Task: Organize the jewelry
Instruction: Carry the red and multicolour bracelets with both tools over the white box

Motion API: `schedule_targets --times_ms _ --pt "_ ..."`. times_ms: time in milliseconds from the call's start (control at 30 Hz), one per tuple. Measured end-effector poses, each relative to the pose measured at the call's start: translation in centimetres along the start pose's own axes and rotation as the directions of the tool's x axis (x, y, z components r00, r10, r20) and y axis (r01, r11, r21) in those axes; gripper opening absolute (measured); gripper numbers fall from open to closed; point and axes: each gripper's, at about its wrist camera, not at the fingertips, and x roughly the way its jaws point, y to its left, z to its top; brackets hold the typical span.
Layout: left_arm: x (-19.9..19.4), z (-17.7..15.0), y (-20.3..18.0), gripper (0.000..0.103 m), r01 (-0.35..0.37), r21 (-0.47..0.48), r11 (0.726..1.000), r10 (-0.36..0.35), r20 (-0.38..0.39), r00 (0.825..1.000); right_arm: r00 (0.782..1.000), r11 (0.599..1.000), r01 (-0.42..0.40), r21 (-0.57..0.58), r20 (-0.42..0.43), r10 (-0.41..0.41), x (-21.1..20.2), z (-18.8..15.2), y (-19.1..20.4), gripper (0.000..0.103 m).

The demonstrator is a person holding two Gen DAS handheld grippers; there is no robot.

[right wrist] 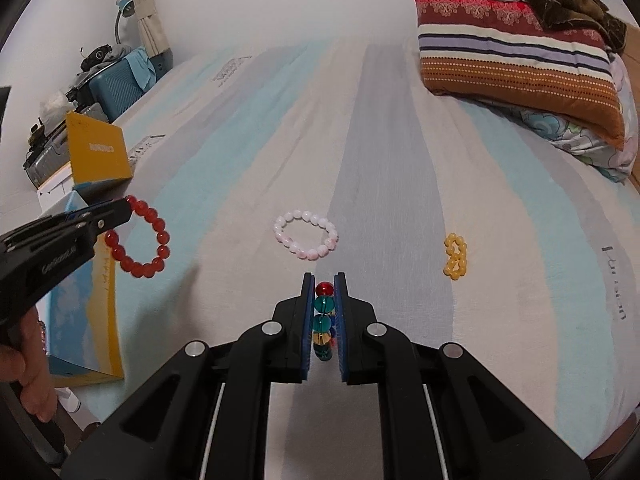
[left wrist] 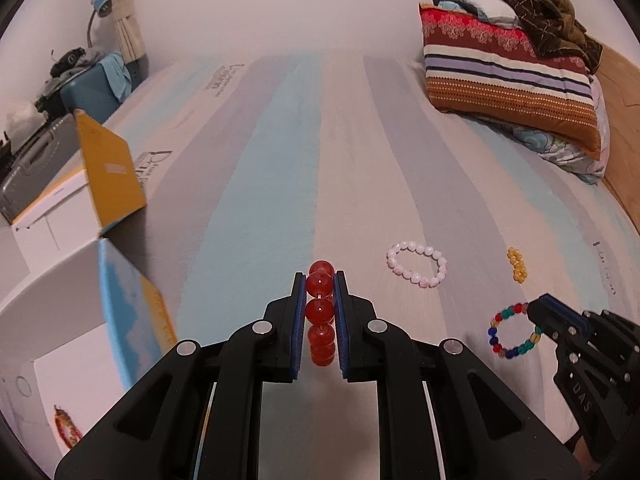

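Gripping a red round-bead bracelet (left wrist: 320, 312), the left gripper (left wrist: 319, 280) hangs beside the open yellow-and-blue cardboard box (left wrist: 132, 312); the right gripper (right wrist: 324, 280) clamps a multicoloured glass-bead bracelet (right wrist: 323, 320), farther from that box; both loops should probably travel slowly, kept from swinging.

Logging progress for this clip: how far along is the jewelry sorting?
Nothing looks put away yet. In hand: the left tongs grip the red bracelet and the right tongs grip the multicolored bracelet, both lifted off the bed. Left: the pink bracelet and the yellow bracelet lie on the striped sheet.
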Motion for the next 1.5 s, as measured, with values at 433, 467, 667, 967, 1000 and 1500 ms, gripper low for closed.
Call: schedule_targets --times_ms 433,467,667,967,1000,1500 --pt "-7.0 -0.8 4.8 0.013 -0.030 -0.042 0.999 0.033 0.056 0.998 0.999 0.998 -0.029 -0.047 0.042 0.031 -4.8 1.2 5.4 0.009" --pt "-7.6 -1.0 5.3 0.013 -0.034 -0.047 0.998 0.036 0.061 0.997 0.998 0.998 -0.036 -0.053 0.044 0.038 -5.1 1.2 6.1 0.009" --pt "-10.4 -1.6 8.8 0.013 -0.064 -0.086 0.994 0.071 0.079 0.994 0.996 0.994 -0.062 -0.092 0.052 0.067 -6.6 1.4 9.9 0.009" --pt "-13.4 -3.2 14.9 0.013 -0.122 -0.161 0.979 0.137 0.085 0.987 0.992 0.982 -0.104 -0.161 0.057 0.114 -8.3 1.9 16.2 0.009" --pt "-13.6 -3.5 15.7 0.013 -0.129 -0.170 0.977 0.144 0.081 0.986 0.991 0.980 -0.108 -0.169 0.059 0.120 -8.4 1.9 16.9 0.009" --pt "-14.9 -8.5 25.9 0.013 -0.224 -0.301 0.927 0.236 0.006 0.972 0.974 0.927 -0.197 -0.319 0.043 0.221 -9.5 0.9 28.4 0.009"
